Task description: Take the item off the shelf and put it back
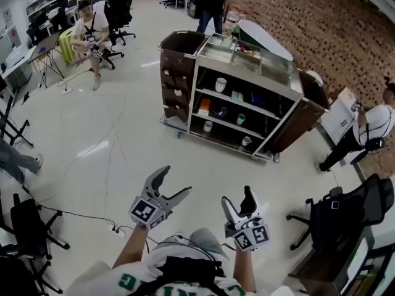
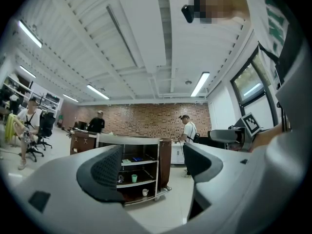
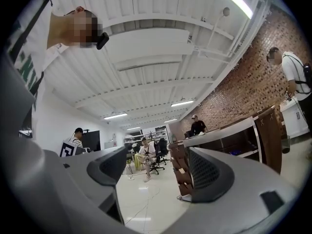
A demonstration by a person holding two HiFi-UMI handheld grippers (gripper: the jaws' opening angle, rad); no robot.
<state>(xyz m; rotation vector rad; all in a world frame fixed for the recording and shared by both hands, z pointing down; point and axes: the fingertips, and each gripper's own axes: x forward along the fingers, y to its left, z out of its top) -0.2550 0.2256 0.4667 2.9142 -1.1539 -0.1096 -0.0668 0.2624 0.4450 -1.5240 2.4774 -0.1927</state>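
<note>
Jaws stood apart and empty on both my left gripper (image 1: 174,181) and my right gripper (image 1: 238,197), held low near six o'clock in the head view. Well apart from them, toward one o'clock, the shelf cart (image 1: 174,73) carried its items, a white cup (image 1: 220,84) and a green cup (image 1: 241,119) among them. I judged the approach to be the step in hand: next I needed to close on the cart and settle on one item to reach for.

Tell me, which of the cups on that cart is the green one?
The green cup stands on the cart's middle shelf, right of centre. The others are white: the top-shelf cup and two bottom-shelf cups.
</note>
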